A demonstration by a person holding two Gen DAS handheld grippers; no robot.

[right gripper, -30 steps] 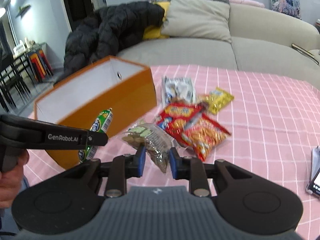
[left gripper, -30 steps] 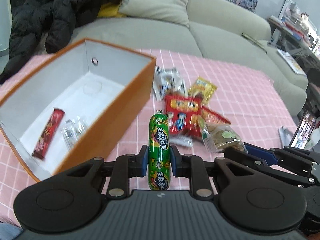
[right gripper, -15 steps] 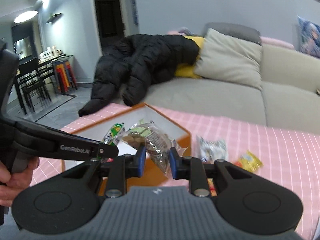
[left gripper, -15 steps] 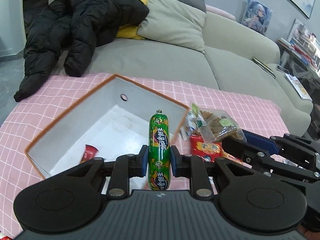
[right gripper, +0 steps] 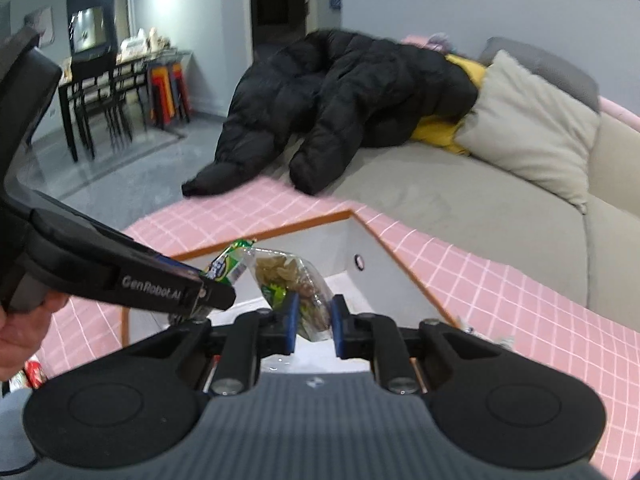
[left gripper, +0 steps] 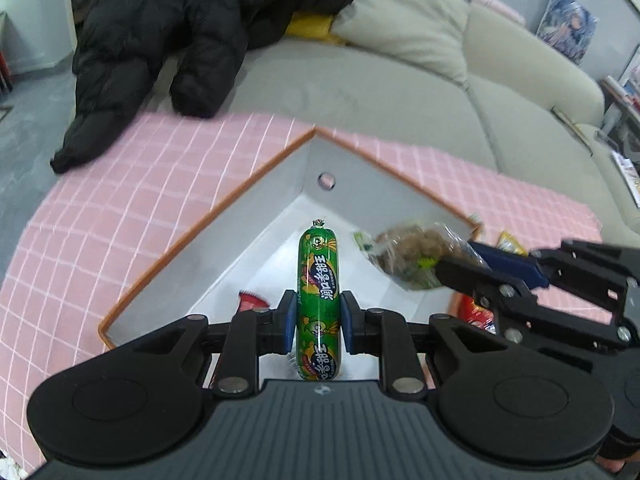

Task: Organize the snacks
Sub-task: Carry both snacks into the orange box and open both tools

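Above an orange-rimmed box [left gripper: 276, 168] with white inner walls, set on a pink checked tablecloth [left gripper: 120, 216], the left gripper [left gripper: 318, 316] is clamped tight on a green sausage stick [left gripper: 318, 276], its blue pads [left gripper: 289, 316] pressing either side of the wrapper near its lower half; the stick stands upright between the fingers, its crimped tip pointing toward the box's far corner. To the right of those fingers the right gripper [right gripper: 312, 316] holds a clear bag of brown snacks [right gripper: 296, 284], the bag's lower end pinched between the blue pads [right gripper: 289, 320] and the rest sticking out ahead of the fingertips over the box's open interior. The right gripper's jaws have just been closing, with the bag between them. In the left wrist view the same bag [left gripper: 412, 256] hangs just inside the box's right wall, and a red wrapper [left gripper: 252, 300] lies on the box floor just left of the left fingers. Beyond the box's right corner, small yellow and red packets [left gripper: 508, 242] lie on the cloth. In the right wrist view a hand [right gripper: 24, 320] grips the left tool's handle. Behind the table a black puffer jacket [right gripper: 344, 96] sprawls across a grey sofa [right gripper: 460, 200] beside a pale cushion [right gripper: 532, 128].
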